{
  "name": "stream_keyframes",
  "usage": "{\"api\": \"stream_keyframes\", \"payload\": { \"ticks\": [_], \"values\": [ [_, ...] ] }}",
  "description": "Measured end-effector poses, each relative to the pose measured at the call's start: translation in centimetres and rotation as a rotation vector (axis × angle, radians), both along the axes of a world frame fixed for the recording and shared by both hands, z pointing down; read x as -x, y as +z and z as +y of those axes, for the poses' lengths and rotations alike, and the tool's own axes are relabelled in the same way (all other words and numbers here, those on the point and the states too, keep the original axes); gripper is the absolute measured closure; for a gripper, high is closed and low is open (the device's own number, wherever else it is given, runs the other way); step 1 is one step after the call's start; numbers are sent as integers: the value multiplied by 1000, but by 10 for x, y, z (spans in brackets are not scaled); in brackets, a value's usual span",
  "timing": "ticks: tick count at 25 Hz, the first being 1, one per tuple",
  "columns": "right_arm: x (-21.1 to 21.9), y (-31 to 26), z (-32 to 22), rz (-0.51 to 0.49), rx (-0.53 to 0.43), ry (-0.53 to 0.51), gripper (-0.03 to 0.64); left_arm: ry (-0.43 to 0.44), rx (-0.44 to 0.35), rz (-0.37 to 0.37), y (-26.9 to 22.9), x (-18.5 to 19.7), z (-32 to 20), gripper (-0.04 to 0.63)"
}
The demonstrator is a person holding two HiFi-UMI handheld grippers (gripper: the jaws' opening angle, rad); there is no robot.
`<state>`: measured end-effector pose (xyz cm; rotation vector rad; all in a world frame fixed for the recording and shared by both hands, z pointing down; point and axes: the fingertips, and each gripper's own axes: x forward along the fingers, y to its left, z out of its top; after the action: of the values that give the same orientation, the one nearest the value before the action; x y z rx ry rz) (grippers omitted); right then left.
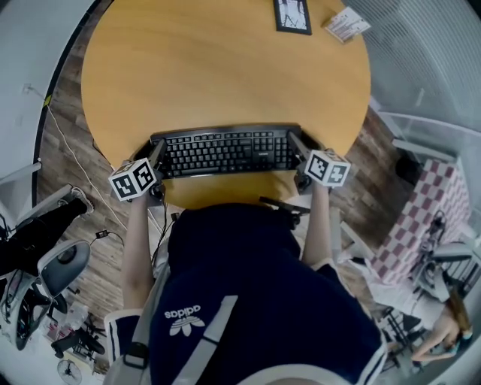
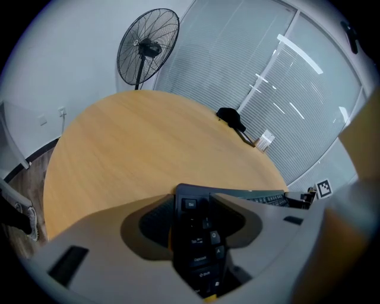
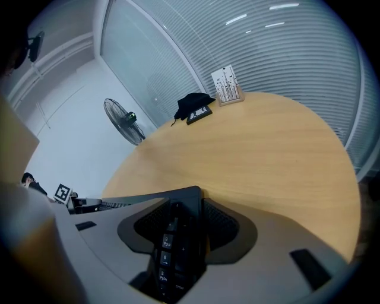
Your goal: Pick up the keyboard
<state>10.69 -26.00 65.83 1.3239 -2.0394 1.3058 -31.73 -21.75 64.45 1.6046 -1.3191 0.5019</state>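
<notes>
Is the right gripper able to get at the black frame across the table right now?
Probably not: the right gripper is shut on the keyboard's numpad end, and the black frame lies far off.

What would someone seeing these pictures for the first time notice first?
The black keyboard at the near edge of the round wooden table stands out, with the left gripper clamped on its left end and the right gripper on its right end. Past it, a small black frame and a printed card lie at the table's far edge, and a pedestal fan stands beyond the table.
</notes>
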Motion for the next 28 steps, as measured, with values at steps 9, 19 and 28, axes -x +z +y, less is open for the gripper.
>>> {"api": "stream_keyframes", "payload": {
  "ticks": [9, 19, 28],
  "values": [
    [3, -24, 1, 67, -67, -33, 446, -11, -56, -20, -20, 0, 7, 408],
    [2, -73, -1, 29, -248, 6, 446, 47, -251, -38, -81, -2, -9, 408],
    [8, -147, 3, 46, -436, 31, 446, 88, -404, -1, -137, 3, -17, 407]
  ]
}}
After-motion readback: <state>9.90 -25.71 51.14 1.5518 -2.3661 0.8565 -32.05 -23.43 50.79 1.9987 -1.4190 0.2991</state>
